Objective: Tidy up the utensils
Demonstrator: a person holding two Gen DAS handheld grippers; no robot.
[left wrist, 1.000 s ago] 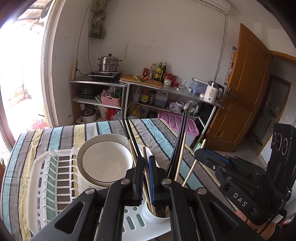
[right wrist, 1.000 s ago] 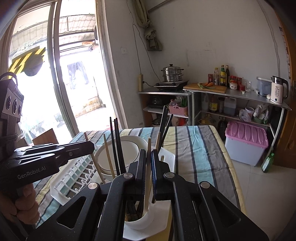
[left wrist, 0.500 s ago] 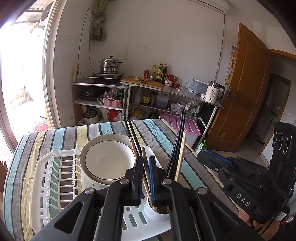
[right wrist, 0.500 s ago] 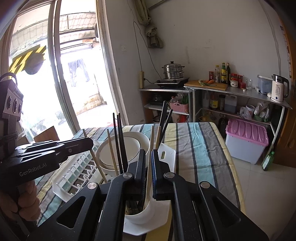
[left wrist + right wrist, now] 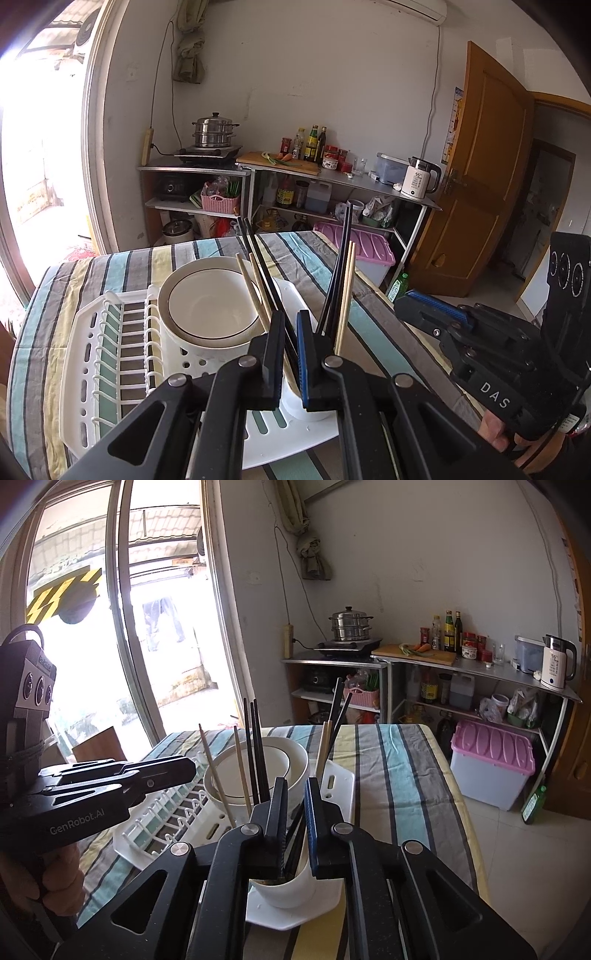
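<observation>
A white utensil cup (image 5: pixel 284 890) on the white drying rack (image 5: pixel 85 354) holds several black and wooden chopsticks (image 5: pixel 341 291), which lean apart. It also shows in the left wrist view (image 5: pixel 310 410). My left gripper (image 5: pixel 290 321) hovers just behind the cup, its jaws a narrow gap apart and empty. My right gripper (image 5: pixel 295 790) hovers over the cup from the other side, also slightly open and empty; chopsticks (image 5: pixel 255 746) show through the gap. Each gripper shows in the other's view, the right one (image 5: pixel 428 302) and the left one (image 5: pixel 177 771).
A white bowl with a dark rim line (image 5: pixel 210 299) rests in the rack beside the cup. The rack sits on a striped tablecloth (image 5: pixel 399 760). Shelves with a steamer pot (image 5: pixel 216 129), bottles and a kettle stand behind; a pink-lidded bin (image 5: pixel 491 760) is on the floor.
Both grippers have backed away and risen slightly from the cup. The wooden chopstick that stood between the right gripper's jaws is no longer held; it rests in the cup.
</observation>
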